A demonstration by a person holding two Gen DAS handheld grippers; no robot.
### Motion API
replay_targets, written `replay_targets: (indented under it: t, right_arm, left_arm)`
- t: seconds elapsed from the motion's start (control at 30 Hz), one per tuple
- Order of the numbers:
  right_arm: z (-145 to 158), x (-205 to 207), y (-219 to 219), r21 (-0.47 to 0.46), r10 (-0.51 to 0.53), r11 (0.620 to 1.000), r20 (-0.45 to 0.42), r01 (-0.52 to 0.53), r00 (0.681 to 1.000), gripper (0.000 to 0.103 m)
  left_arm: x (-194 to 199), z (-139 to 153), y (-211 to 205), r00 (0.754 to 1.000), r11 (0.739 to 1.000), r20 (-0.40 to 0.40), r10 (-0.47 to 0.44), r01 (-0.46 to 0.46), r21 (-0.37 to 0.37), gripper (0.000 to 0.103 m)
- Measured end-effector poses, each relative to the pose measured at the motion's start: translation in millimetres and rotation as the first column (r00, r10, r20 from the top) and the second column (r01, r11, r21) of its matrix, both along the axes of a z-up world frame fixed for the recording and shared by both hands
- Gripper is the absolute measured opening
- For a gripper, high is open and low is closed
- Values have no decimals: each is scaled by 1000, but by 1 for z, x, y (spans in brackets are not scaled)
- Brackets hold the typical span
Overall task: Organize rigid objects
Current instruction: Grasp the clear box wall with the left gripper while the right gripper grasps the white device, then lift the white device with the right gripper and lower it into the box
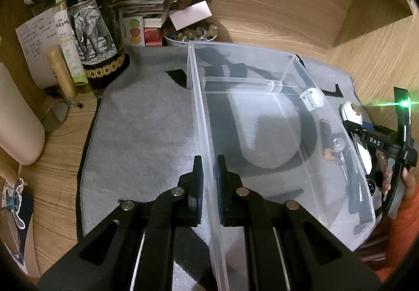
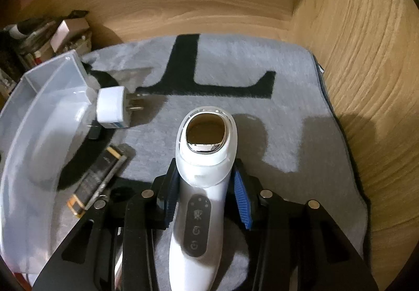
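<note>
A clear plastic bin (image 1: 262,113) stands on a grey mat (image 1: 144,134). My left gripper (image 1: 209,181) is shut on the bin's left wall near its front corner. My right gripper (image 2: 207,189) straddles a white handheld device (image 2: 201,160) with a dark button panel, which lies on the mat (image 2: 262,121); the left pad touches it and the right pad stands slightly off. A white plug adapter (image 2: 112,107) and a dark flat bar (image 2: 97,178) lie left of the device, beside the bin (image 2: 39,121). The right gripper also shows in the left wrist view (image 1: 379,144).
A dark bottle with an elephant label (image 1: 94,24), paper stacks and a bowl of small beads (image 1: 191,34) crowd the back left. Wooden walls (image 2: 366,81) close in behind and on the right. A pale cylinder (image 1: 18,118) and glasses (image 1: 57,113) lie at the left.
</note>
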State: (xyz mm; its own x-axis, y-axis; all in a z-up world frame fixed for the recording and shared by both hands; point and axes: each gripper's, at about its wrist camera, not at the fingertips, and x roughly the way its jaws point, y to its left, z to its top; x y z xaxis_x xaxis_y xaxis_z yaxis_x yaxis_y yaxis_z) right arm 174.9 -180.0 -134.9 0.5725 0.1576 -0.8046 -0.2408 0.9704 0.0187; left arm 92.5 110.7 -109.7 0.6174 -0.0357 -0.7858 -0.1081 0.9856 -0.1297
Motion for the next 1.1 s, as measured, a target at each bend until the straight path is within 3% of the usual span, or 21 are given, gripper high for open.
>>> replay_targets:
  t: [0.37,0.63,0.93,1.1]
  right_arm:
    - [66,-35,2,39,-11,999,203,3,979,35]
    - [113,-50,45,62,91,991,333,-118,939,35]
    - [128,-71,108,88,241,952,371,-292,897,35]
    - [118,-72,144,60,323,930,330,-362,887,35]
  left_arm:
    - [-1,-1,0,1000,1000,18,-8,8,15,9]
    - [-3,-1,-1,999,1000,32,-16,15,16,10]
    - [-5,-2,-2,999,1000,45,-25,24,16,10]
    - [-4,-2,-2,998,999,46,-34,33,16,11]
